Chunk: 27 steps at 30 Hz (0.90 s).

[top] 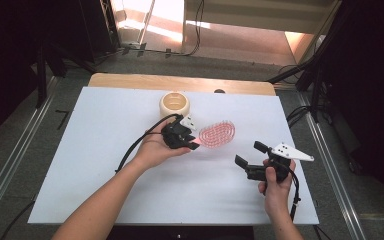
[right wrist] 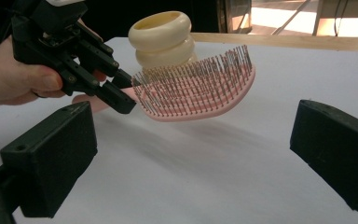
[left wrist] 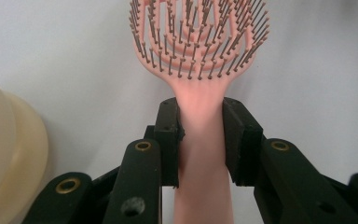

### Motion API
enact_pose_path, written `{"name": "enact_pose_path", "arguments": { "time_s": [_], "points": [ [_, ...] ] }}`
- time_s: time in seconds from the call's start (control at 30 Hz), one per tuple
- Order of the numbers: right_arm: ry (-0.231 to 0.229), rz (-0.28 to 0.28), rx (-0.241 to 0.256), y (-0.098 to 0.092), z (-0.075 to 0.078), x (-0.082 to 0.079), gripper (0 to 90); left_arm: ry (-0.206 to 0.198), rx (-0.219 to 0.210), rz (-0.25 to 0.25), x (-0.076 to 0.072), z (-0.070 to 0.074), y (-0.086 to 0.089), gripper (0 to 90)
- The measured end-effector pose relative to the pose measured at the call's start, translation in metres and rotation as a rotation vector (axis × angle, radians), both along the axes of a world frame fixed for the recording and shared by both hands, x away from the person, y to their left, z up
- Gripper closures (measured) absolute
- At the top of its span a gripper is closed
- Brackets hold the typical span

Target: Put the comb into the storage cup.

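Left gripper [top: 192,145] clamped on pink oval plastic hairbrush [top: 218,133], cream ringed container [top: 175,103] just behind; right gripper [top: 250,155] jaws apart, holding nothing, white tabletop [top: 105,150]

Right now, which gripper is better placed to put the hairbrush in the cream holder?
Left. The left gripper already clamps the pink hairbrush by its handle, beside the cream holder. The right gripper is open, farther off.

White table [top: 105,170], cream holder [top: 175,104] atop.

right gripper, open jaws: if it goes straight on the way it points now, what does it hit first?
Probably the pink hairbrush, held off the white table by the left gripper. It sits centred ahead of the right gripper, with the cream holder behind it. Depth is unclear.
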State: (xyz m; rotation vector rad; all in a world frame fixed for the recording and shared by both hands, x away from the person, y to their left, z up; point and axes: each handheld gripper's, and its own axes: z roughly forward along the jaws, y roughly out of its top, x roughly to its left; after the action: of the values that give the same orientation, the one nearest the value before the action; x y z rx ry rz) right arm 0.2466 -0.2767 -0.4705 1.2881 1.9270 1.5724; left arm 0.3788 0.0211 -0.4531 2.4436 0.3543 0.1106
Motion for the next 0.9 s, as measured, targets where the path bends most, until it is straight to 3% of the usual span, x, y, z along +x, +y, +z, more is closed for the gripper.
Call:
{"name": "enact_pose_path", "arguments": {
  "time_s": [0.33,0.6,0.9],
  "points": [
    [0.009,-0.003,0.046,0.011,0.014,0.012,0.0,-0.028,-0.077,0.036,-0.005,0.008,0.01,70.9],
    [0.051,0.005,0.156,0.018,0.018,0.027,0.0,-0.048,-0.133,0.051,-0.011,0.014,0.014,70.9],
    [0.084,-0.011,0.215,0.029,0.023,0.04,0.0,-0.067,-0.192,0.075,-0.015,0.014,0.019,70.9]
  ]
}}
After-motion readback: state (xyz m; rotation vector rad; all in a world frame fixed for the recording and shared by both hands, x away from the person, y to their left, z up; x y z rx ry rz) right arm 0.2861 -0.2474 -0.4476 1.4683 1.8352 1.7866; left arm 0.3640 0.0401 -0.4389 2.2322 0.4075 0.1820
